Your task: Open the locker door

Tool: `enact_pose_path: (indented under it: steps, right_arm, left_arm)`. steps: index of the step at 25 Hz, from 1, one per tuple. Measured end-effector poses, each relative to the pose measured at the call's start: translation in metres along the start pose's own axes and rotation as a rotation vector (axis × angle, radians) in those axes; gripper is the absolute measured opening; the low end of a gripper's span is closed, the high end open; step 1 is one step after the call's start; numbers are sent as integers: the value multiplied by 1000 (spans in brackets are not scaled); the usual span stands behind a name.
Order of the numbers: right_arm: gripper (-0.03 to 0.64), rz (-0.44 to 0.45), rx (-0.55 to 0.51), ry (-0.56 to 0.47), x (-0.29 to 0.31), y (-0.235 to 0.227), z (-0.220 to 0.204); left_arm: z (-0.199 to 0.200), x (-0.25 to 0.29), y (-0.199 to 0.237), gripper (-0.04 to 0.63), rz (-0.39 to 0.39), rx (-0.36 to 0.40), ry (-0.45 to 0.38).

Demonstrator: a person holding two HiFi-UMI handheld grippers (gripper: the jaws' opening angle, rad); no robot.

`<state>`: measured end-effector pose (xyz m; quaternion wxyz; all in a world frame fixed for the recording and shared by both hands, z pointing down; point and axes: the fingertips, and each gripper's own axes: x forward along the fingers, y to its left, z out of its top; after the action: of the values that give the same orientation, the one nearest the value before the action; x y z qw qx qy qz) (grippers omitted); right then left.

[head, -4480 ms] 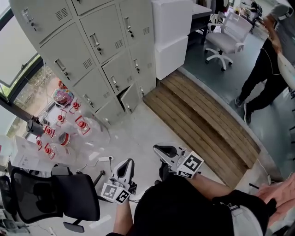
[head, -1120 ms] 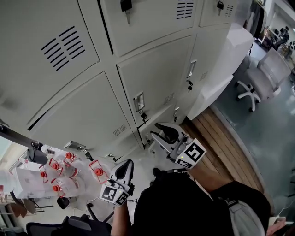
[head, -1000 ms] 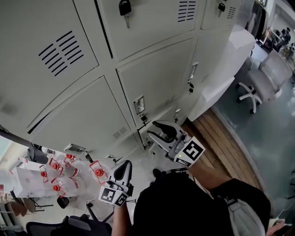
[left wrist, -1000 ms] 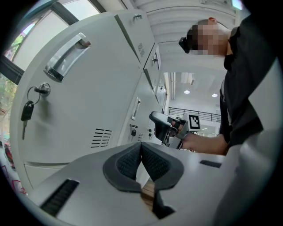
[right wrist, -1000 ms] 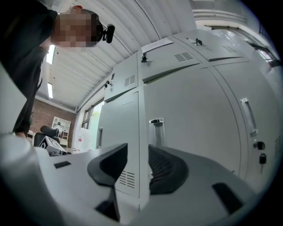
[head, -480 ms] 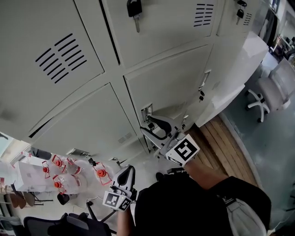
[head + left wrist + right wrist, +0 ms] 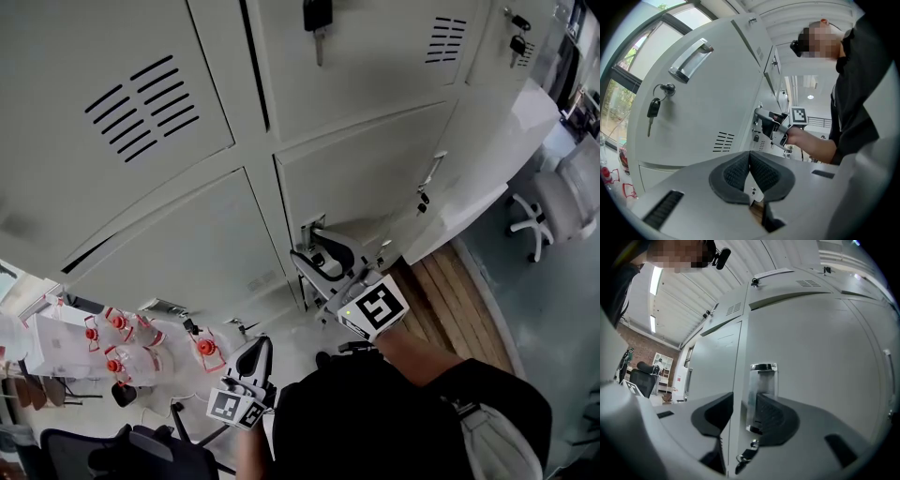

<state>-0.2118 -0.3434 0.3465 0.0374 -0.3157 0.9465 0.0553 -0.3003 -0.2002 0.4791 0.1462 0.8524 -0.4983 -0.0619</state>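
The grey locker door [image 7: 375, 178] has a chrome recessed handle [image 7: 311, 231] at its left edge. My right gripper [image 7: 316, 256] is held level right at that handle, and its jaws have just been opening. In the right gripper view the handle [image 7: 761, 390] stands between the spread jaws of the right gripper [image 7: 743, 411], and the pads do not press on it. A key [image 7: 745, 455] hangs just below. My left gripper [image 7: 255, 354] hangs low and apart from the lockers, and in its own view the left gripper [image 7: 750, 164] is shut on nothing.
Other locker doors with keys [image 7: 653, 108] and vents surround the target one. A white cabinet [image 7: 487, 159] and an office chair [image 7: 553, 202] stand to the right, beside a wooden step [image 7: 459, 300]. Red-capped water bottles [image 7: 112, 342] and a black chair [image 7: 141, 450] are at lower left.
My right gripper has moved up and left to the locker handle, with its jaws wider apart. The left gripper has stayed low. The head view has shifted closer to the lockers.
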Motion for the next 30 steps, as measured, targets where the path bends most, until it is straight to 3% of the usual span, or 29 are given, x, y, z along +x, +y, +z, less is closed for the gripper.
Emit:
enact_pose_path:
  steps: [7,21,30]
  right_arm:
    - [123,-24,-3,8,3,-3,-1]
    - [103,-51,36,2,0,-5,-3]
    - [98,-14,43,2,-7,-2,3]
  left_arm:
    - [-3,-6,1,15,20,-5,-1]
    - [-8,-14,-1,15,21,-18,5]
    - [-1,-24,-4,15,16,-17,-12]
